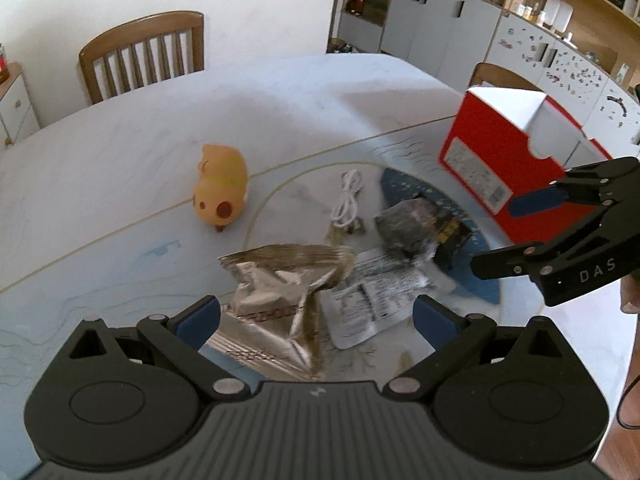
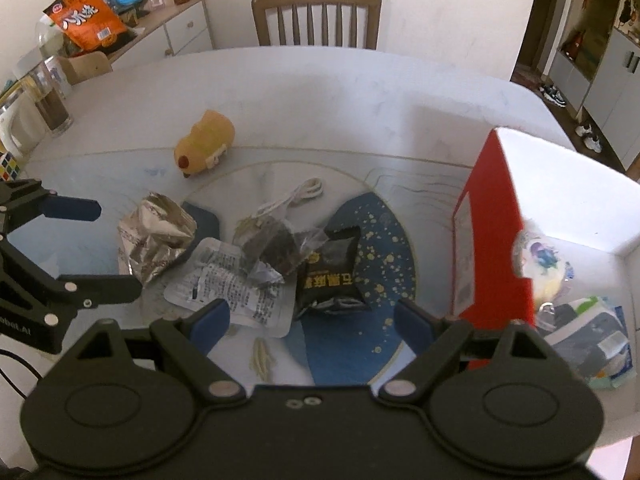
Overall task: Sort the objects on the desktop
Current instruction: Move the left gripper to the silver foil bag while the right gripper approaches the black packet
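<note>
A pile lies on the white table. It holds a crumpled silver foil bag, a printed white packet, a clear bag of dark bits and a black packet. Behind them are a white cable and an orange hamster toy. My left gripper is open just before the foil bag, not pressing it. My right gripper hangs open above the packets, holding nothing.
An open red box with several items inside stands at the right. A blue speckled mat lies under the packets. A glass cup and a puzzle cube sit at the left edge. A wooden chair stands behind the table.
</note>
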A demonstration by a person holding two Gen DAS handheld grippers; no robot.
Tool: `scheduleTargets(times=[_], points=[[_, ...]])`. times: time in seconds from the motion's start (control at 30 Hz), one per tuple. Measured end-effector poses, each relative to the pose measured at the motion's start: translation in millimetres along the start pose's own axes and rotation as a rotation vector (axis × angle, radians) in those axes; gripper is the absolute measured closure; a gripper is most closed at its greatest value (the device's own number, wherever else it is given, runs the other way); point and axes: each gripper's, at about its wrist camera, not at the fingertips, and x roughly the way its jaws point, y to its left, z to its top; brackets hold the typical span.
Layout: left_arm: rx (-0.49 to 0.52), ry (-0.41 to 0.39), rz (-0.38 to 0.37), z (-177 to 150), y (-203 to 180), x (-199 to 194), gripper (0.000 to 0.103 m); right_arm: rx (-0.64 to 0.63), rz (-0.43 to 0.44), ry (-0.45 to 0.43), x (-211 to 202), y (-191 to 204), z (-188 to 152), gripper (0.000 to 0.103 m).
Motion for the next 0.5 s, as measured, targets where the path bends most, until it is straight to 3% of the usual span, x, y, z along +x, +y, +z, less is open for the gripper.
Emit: scheduleTargets(times=[0.5], points=[[0.039,0.039,0.047,-0.7,14.0,31.0,0.000,0.022,-0.033,0.071,48.2,-11.9,5.3,0.028]])
